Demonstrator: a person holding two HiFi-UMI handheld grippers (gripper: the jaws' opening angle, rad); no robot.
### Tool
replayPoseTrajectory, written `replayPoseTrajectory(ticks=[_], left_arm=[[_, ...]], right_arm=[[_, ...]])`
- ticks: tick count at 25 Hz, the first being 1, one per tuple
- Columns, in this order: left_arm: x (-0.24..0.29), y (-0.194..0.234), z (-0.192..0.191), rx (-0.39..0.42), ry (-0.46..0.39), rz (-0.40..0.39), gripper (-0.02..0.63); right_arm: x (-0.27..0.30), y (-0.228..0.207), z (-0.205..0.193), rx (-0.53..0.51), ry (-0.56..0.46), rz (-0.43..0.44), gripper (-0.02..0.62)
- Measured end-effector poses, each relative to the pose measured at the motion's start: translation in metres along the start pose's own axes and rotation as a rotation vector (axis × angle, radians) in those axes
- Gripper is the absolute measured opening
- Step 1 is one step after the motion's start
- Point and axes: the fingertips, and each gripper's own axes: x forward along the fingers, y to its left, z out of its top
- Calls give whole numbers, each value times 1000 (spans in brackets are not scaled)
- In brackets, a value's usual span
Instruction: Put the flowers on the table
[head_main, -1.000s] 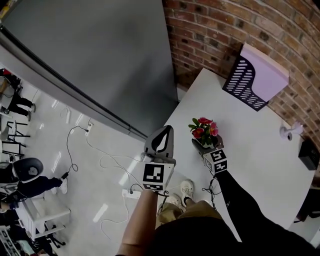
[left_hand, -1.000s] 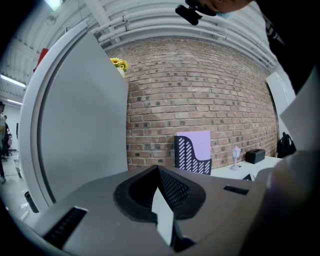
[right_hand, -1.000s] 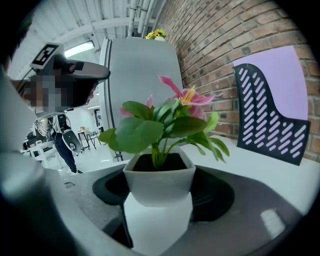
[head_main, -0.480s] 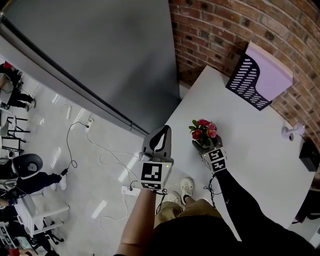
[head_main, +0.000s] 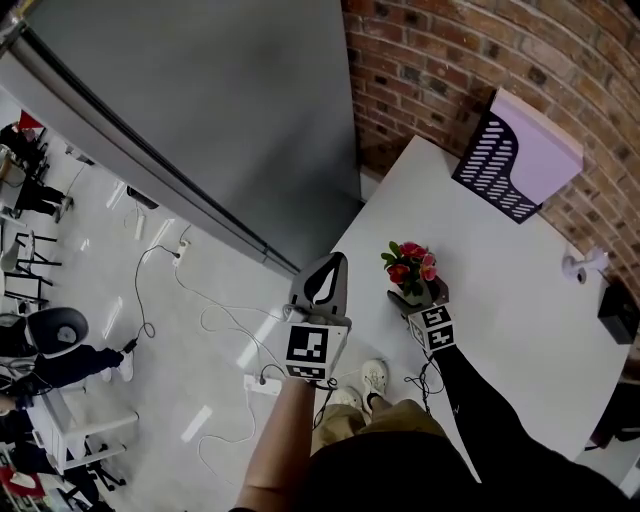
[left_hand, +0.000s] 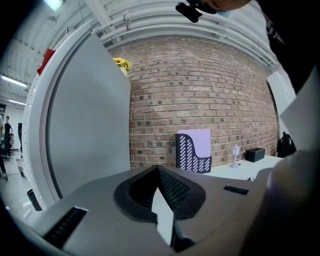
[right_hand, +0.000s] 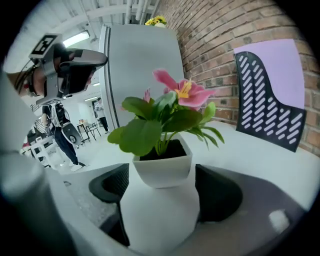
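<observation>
A small white pot (right_hand: 162, 167) of pink and red flowers (head_main: 410, 265) stands on the white table (head_main: 500, 290), near its left edge. My right gripper (head_main: 417, 298) is at the pot, its jaws opening. The pot sits between the dark pads (right_hand: 220, 192) with a thin gap on each side. In the right gripper view the blooms (right_hand: 181, 92) and green leaves rise above the jaws. My left gripper (head_main: 333, 262) hangs off the table over the floor. It is shut (left_hand: 159, 172), with nothing in it.
A black and purple file holder (head_main: 512, 160) stands against the brick wall at the table's far end. A small white lamp-like thing (head_main: 582, 265) and a black box (head_main: 618, 310) sit at the right edge. Cables and a power strip (head_main: 262, 386) lie on the floor.
The right gripper's jaws have spread apart from the pot, which stays on the table. The left gripper has hardly moved.
</observation>
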Motion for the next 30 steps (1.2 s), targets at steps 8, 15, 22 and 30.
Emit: replayPoseTrajectory(ticks=[8,15,22,30], left_arm=[[-12,-14,18,0,-31,-6,8],[-20,-31,30,5,-39,-21,8],[-19,-51,55,50,-50,-54,8],[-13,-53,83,76,-72,-23,8]], right_arm=[[-48,-1,0,12,-47,-56,407],[-100,-14,54,22,-196,-119,407],[-155,-25,142,1,-383,-173,407],[-205,-19,225,-120,-522,-185,407]])
